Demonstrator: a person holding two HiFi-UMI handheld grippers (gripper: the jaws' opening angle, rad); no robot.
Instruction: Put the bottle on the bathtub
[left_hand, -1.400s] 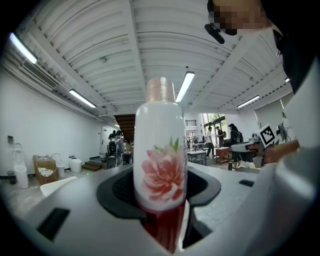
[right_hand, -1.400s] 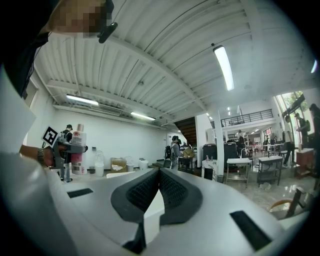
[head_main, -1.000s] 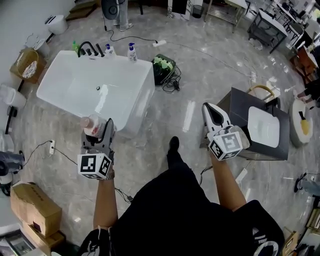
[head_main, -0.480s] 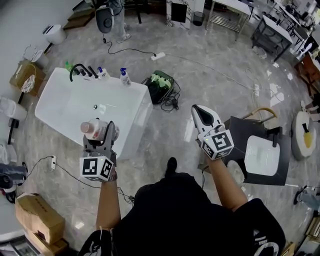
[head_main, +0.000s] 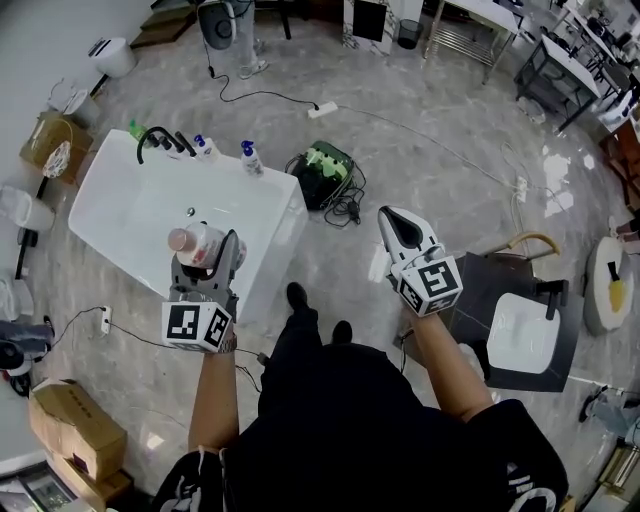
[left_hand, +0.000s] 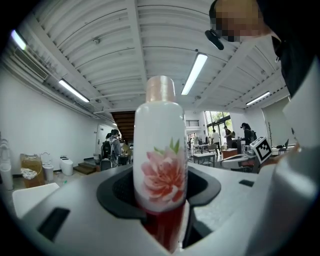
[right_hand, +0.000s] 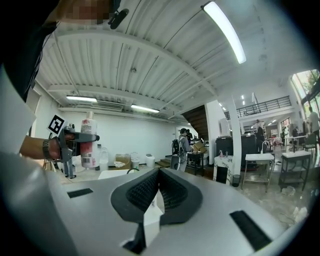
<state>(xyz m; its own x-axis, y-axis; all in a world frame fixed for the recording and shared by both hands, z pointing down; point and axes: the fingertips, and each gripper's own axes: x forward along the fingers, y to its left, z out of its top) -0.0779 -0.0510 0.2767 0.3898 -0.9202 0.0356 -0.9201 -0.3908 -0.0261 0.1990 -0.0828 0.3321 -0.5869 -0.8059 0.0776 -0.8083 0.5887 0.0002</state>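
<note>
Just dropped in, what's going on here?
A person stands by the white bathtub with a gripper in each hand. The left gripper is clamped on a flower-printed bottle, held upright near the tub's near rim, not yet set down. The right gripper is shut and empty, off to the side.

Probably a lab hall: freestanding bathtub (head_main: 130, 215) on marble floor (head_main: 420, 170), loose cables (head_main: 262, 95), cardboard boxes (head_main: 70, 435), metal tables (head_main: 462, 30)

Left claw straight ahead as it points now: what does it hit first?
Probably nothing near: holding the bottle, the left claw points level across the bathtub, seemingly above its rim; height unclear.
</note>
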